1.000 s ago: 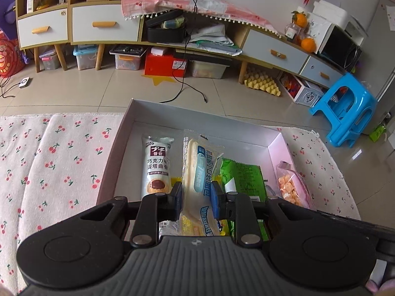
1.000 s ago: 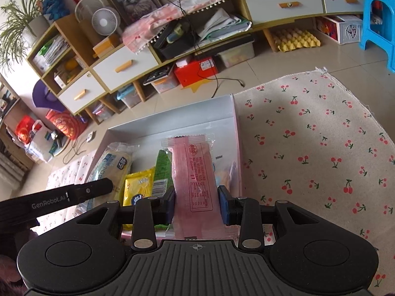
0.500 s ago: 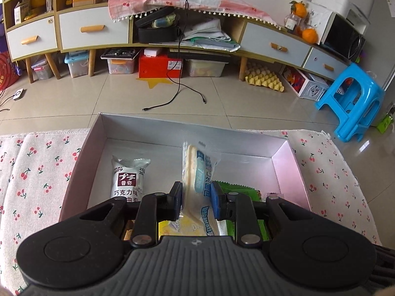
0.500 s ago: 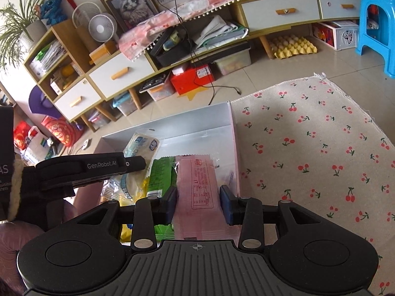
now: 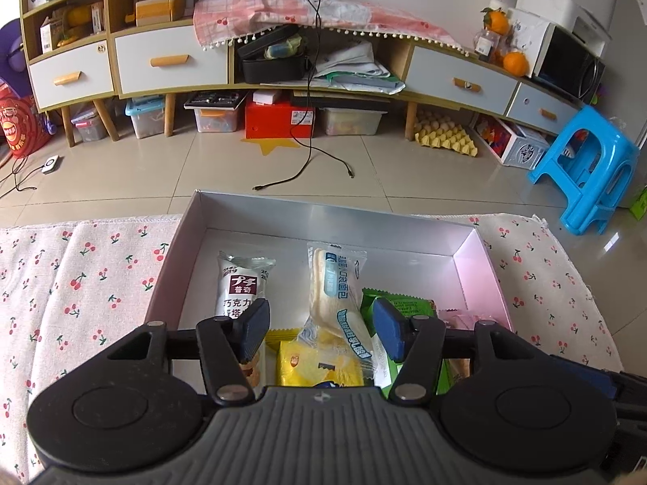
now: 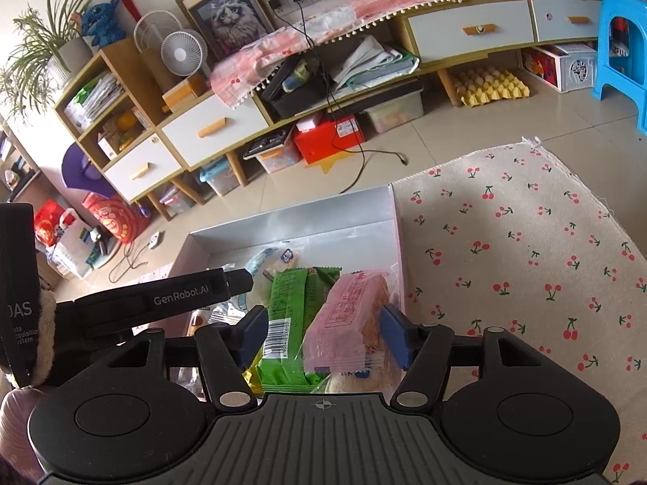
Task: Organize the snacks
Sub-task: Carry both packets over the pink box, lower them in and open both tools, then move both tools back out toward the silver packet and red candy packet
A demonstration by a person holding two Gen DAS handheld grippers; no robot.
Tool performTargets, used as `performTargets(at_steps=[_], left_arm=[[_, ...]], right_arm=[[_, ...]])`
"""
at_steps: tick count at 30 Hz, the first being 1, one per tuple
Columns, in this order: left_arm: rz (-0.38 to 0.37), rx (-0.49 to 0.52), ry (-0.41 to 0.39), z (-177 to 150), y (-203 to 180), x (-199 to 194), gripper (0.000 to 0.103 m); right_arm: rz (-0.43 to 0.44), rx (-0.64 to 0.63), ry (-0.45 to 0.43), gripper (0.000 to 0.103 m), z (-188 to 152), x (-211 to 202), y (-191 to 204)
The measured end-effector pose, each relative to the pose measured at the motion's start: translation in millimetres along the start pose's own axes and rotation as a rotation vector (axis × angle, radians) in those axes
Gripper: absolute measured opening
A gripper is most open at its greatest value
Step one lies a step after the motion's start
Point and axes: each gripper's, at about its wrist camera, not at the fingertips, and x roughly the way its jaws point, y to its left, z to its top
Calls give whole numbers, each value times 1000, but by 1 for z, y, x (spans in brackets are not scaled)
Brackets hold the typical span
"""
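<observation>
A shallow grey box (image 5: pixel 323 218) sits on the cherry-print cloth and holds the snacks. In the left wrist view my left gripper (image 5: pixel 321 329) is open above a white-and-blue bread pack (image 5: pixel 337 295) that lies in the box, between a white chocolate-tart pack (image 5: pixel 240 287), a yellow pack (image 5: pixel 311 363) and a green pack (image 5: pixel 400 307). In the right wrist view my right gripper (image 6: pixel 323 335) is open around a pink pack (image 6: pixel 343 319) that lies by the box's right wall, beside the green pack (image 6: pixel 289 315). The left gripper's arm (image 6: pixel 161 299) crosses at the left.
The cherry-print cloth (image 6: pixel 525 250) spreads to the right of the box and also to its left (image 5: pixel 81 279). Beyond the far edge is tiled floor with a black cable (image 5: pixel 307 161), a low cabinet (image 5: pixel 170 60) and a blue stool (image 5: pixel 590 165).
Both grippers have opened. The left has let go of the bread pack and the right has let go of the pink pack; both packs now lie in the box.
</observation>
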Motion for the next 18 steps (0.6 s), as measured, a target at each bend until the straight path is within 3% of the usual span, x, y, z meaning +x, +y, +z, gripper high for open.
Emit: performTargets(at_steps=[3,9,18], left_arm=[[10,10,-10,-3,-1,-10,64],[9,6,-14,-12,1,-30,77],[47,19,-30,-32,6,-58,97]], right_arm=[[-1,-5,-2,65,0,-6,1],[-4,-21,-10,80,-1,-24,2],[-15,-68,-6,88,-10,-48,0]])
